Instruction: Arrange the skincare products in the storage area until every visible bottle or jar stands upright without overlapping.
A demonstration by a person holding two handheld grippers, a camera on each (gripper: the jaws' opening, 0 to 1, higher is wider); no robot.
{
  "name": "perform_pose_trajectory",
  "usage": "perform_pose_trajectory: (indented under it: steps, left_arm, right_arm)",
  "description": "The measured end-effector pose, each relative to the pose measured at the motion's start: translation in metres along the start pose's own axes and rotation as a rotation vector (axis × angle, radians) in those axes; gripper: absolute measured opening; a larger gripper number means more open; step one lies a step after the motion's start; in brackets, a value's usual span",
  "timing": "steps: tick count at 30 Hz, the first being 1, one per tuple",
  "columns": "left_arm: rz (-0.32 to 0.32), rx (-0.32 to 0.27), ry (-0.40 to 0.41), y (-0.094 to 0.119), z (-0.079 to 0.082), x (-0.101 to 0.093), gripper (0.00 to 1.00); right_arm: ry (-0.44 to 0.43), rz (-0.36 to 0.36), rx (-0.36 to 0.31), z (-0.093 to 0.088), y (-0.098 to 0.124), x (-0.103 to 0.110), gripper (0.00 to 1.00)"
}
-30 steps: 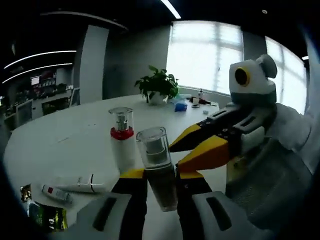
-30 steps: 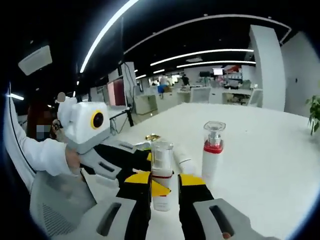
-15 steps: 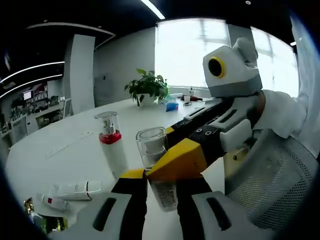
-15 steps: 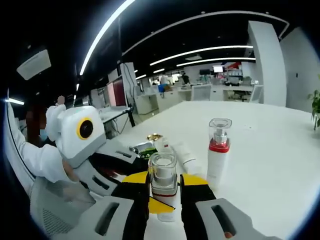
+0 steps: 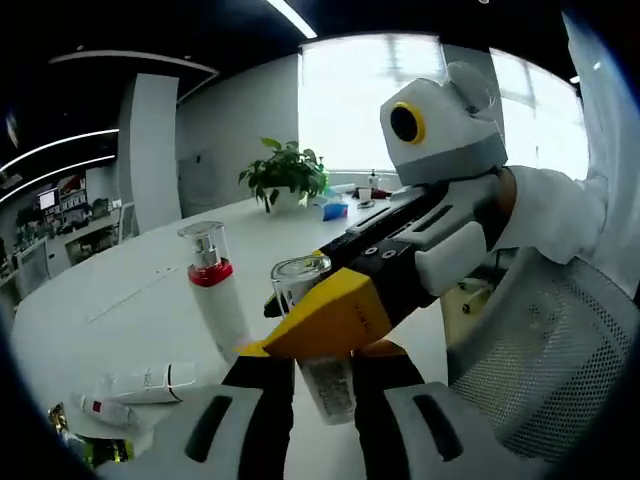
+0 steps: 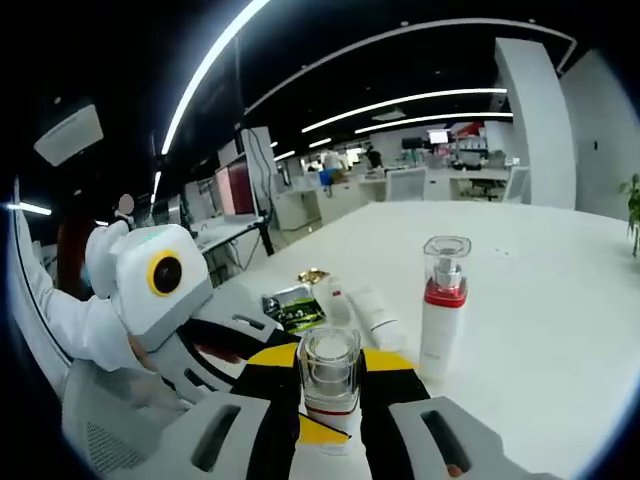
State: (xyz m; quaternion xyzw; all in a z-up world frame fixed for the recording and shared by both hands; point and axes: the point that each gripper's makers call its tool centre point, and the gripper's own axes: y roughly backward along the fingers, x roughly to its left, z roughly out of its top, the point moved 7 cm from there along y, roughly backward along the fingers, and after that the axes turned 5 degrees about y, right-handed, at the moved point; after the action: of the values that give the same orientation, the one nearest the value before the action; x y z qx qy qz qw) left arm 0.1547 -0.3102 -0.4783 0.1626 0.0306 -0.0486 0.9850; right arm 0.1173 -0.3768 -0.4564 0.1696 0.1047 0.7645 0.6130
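Note:
A small bottle with a clear cap (image 5: pixel 330 385) is held off the white table (image 5: pixel 130 270) between the fingers of my left gripper (image 5: pixel 323 352), which is shut on its lower body. My right gripper (image 5: pixel 290 315) reaches in from the right, one yellow finger crossing in front of the bottle. In the right gripper view the bottle's cap (image 6: pixel 330 365) fills the gap of my right gripper (image 6: pixel 331 358), its fingers against both sides. My left gripper (image 6: pixel 322 432) comes in there from the left. A white bottle with a red band (image 5: pixel 212 300) (image 6: pixel 443 320) stands upright just beyond.
Two white tubes (image 5: pixel 140 382) (image 6: pixel 372 305) lie flat on the table beside a green foil packet (image 6: pixel 295 310). A potted plant (image 5: pixel 285 175) stands at the far edge. A mesh chair back (image 5: pixel 545 380) and a person's white sleeve (image 5: pixel 560 215) are close on the right.
My right gripper has slid forward over the bottle, so the cap now sits between its fingers. The left gripper still holds the bottle, raised slightly.

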Motion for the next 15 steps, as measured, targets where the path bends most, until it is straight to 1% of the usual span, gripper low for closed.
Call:
perform_pose_trajectory:
  steps: [2, 8, 9, 11, 15]
  left_arm:
    - [-0.004, -0.005, -0.004, 0.0, -0.002, 0.003, 0.16]
    - [0.004, -0.014, -0.015, -0.001, -0.005, 0.002, 0.17]
    - [0.009, -0.024, -0.012, -0.001, -0.005, 0.003, 0.18]
    - [0.033, -0.023, -0.025, -0.001, -0.005, 0.005, 0.19]
    - [0.061, 0.001, -0.056, -0.002, -0.01, 0.008, 0.19]
  right_arm:
    - [0.007, -0.01, -0.005, -0.001, -0.001, -0.001, 0.14]
    - [0.036, -0.033, 0.0, -0.002, -0.006, 0.0, 0.13]
    - [0.041, -0.037, 0.001, -0.003, -0.007, 0.0, 0.13]
    - [0.049, -0.046, 0.003, -0.003, -0.01, -0.002, 0.13]
    - [0.091, -0.068, 0.027, -0.005, -0.015, -0.003, 0.13]
